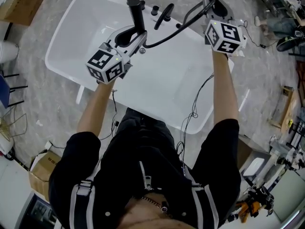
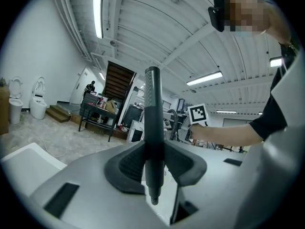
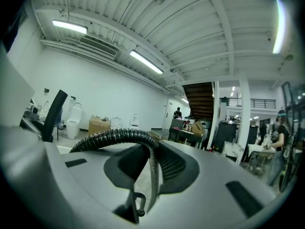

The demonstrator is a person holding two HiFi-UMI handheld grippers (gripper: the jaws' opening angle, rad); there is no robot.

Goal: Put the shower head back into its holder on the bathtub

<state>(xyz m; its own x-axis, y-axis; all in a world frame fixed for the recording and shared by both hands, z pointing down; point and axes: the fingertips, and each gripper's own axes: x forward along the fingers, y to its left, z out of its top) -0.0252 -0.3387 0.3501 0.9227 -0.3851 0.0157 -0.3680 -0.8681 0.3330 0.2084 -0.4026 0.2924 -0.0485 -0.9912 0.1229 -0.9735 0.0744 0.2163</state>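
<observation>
The person stands at the near side of the white bathtub, both arms stretched out over it. The left gripper is clamped on the black shower head. In the left gripper view its two dark pads press the wand from both sides, and the left gripper holds the shower head upright, with the threaded lower end poking out below the pads. From above, the wand stands over the far part of the tub, just beside the black tap fittings on the far rim. I cannot tell which of those is the holder, nor whether the wand touches any of them.

A dark hose runs in a curve from the left gripper to the right gripper, which is over the far right corner of the tub. In the right gripper view the right gripper is closed on the ribbed hose, which arcs in from the left and drops down between the pads.

A cardboard box sits on the floor to the far left, well apart from the tub.
</observation>
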